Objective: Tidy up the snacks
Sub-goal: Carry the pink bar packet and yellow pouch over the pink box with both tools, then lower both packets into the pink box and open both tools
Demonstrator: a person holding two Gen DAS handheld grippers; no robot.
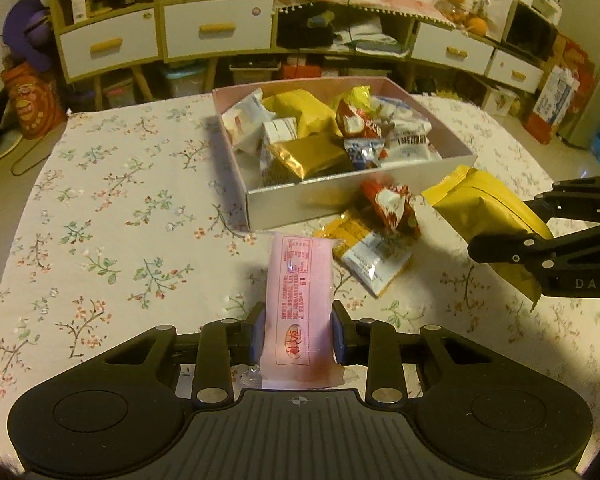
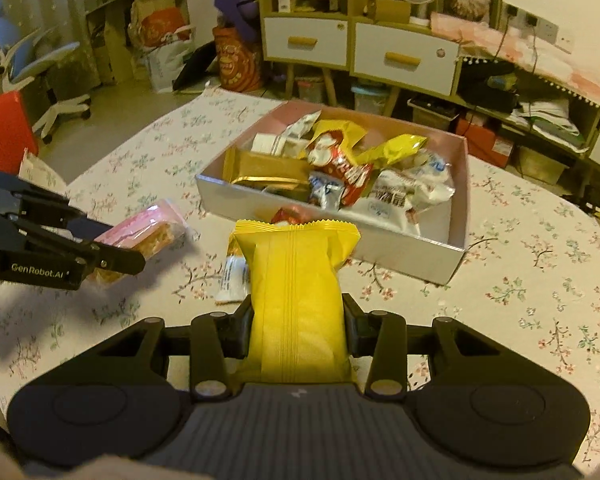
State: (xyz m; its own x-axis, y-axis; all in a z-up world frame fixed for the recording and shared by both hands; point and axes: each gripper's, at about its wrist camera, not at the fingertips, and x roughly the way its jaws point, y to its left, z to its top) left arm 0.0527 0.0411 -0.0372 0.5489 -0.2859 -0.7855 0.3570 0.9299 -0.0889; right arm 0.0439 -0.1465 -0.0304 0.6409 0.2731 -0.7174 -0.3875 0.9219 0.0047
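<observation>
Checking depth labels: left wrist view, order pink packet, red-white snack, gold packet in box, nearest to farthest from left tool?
1. Pink packet: gripped in the left tool.
2. Red-white snack: on the table, ahead right, before the box.
3. Gold packet: inside the box, near its front wall.

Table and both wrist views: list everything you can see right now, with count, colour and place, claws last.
box: one, pink inside and white outside, far middle of the table, filled with mixed snack packets
pink packet: one, pink with red print, gripped in the left claw, above the table
yellow packet: one, yellow, gripped in the right claw
red packet: one, red and white, on the table in front of the box
orange and white packet: one, under the red packet
tablecloth: one, white with flowers, covers the table
left claw: black, shut on the pink packet
right claw: black, shut on the yellow packet
</observation>
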